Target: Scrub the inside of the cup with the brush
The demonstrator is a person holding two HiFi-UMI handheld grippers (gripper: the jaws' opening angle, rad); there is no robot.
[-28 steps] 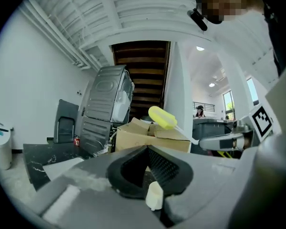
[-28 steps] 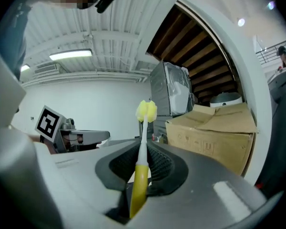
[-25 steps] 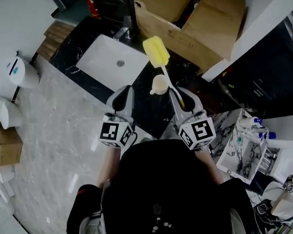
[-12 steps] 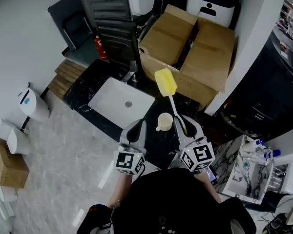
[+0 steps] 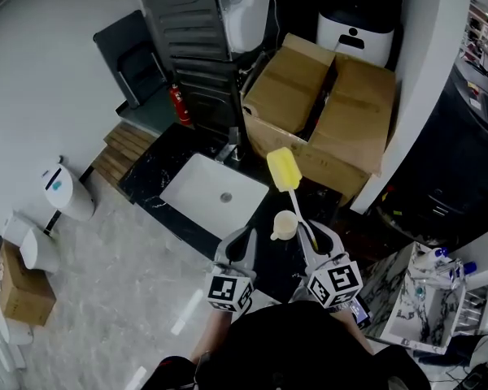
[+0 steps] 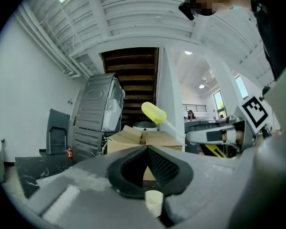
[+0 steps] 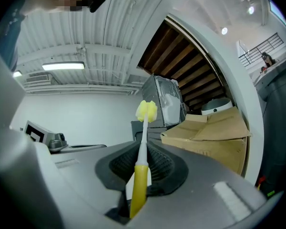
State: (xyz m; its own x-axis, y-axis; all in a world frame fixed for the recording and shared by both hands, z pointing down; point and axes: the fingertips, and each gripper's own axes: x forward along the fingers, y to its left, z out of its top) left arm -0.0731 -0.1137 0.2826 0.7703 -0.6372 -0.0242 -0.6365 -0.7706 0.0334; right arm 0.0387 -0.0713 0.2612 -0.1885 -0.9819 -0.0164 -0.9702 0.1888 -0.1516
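Item inspected: the cup stands upright, mouth up, on the dark desk, with the sink just to its left. It is not held. The left gripper lies to the cup's near left, apart from it, its fingers clenched together on nothing. The cup shows low beyond them in the left gripper view. The right gripper lies to the cup's near right, its fingers grasping the brush by the yellow part of its handle. The brush's long axis runs from those fingers forward past the cup's right side, and the yellow sponge head sits beyond the cup, toward the cardboard boxes. Assessment: scrubbing is not under way. The sponge head overshoots the cup's mouth, so it would need drawing back and tipping downward to enter. The left gripper is on the side of what looks like the cup's small handle and would have to release its fingers to steady the cup.
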